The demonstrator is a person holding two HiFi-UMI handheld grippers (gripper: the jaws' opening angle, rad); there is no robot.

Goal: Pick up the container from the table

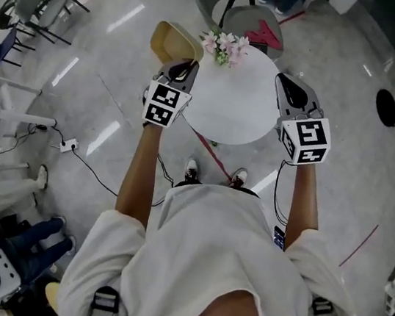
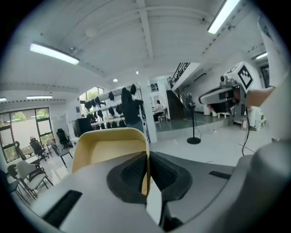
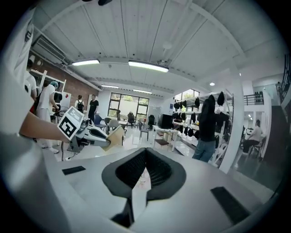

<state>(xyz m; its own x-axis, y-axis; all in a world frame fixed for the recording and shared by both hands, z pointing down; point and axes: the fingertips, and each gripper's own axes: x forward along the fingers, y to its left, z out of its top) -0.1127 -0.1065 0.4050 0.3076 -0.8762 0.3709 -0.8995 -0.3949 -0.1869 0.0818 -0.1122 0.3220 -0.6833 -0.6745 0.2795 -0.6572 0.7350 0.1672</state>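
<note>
The container (image 1: 173,40) is a shallow tan tray, held up in the air beyond the left edge of the round white table (image 1: 236,104). My left gripper (image 1: 185,65) is shut on one side wall of it. In the left gripper view the container (image 2: 108,146) fills the left middle, and its thin wall is pinched between the pads of the left gripper (image 2: 147,169). My right gripper (image 1: 287,80) hovers over the table's right edge. Seen in its own view, the right gripper (image 3: 145,169) has its pads together with nothing between them. That view also shows the container (image 3: 116,135) at the left.
A small bunch of pink and white flowers (image 1: 226,46) stands at the table's far edge. Behind the table is a grey chair (image 1: 232,6). A black round stand base (image 1: 391,108) sits on the floor at right. Cables and a power strip (image 1: 69,145) lie on the floor at left.
</note>
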